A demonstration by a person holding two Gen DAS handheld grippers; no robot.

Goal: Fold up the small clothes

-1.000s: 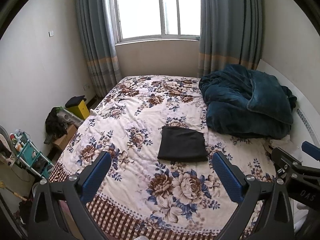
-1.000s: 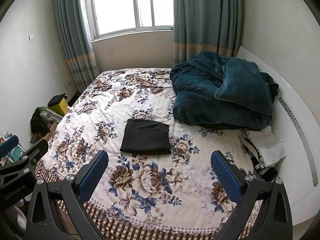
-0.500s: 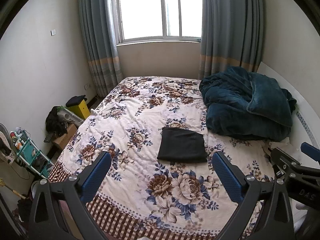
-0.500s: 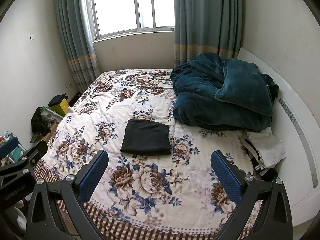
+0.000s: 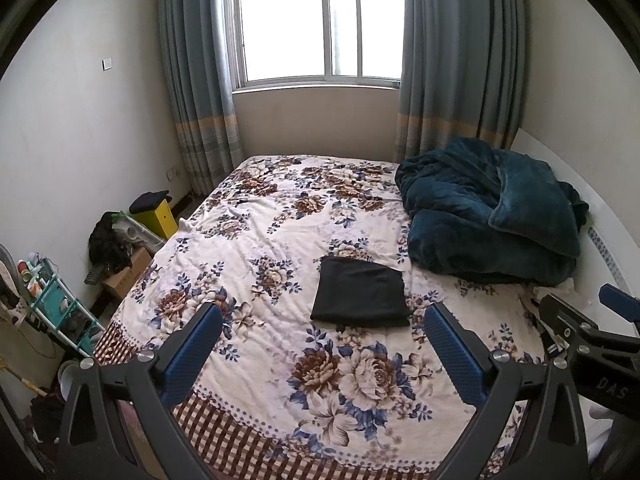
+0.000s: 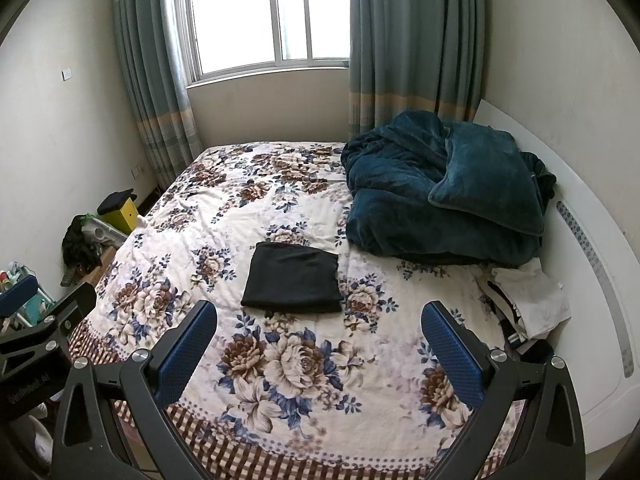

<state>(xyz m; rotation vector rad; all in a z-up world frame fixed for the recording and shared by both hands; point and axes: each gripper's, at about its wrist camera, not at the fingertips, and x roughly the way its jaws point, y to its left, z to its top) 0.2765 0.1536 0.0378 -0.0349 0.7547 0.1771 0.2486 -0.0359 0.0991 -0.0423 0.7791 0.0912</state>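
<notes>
A folded black garment point(image 5: 361, 293) lies flat on the floral bedspread point(image 5: 280, 240), left of a heaped teal blanket point(image 5: 488, 216). The left gripper point(image 5: 324, 344) and right gripper point(image 6: 320, 340) hover nearer than it, jaws wide apart, empty. "DAS" is printed on the right gripper's body.

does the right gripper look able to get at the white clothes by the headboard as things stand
Probably yes. The right gripper is open and holds nothing, and the white clothes lie uncovered on the bed's right edge, beside the teal blanket rather than under it. Nothing shows in between, though the gripper hangs well short of them.
</notes>
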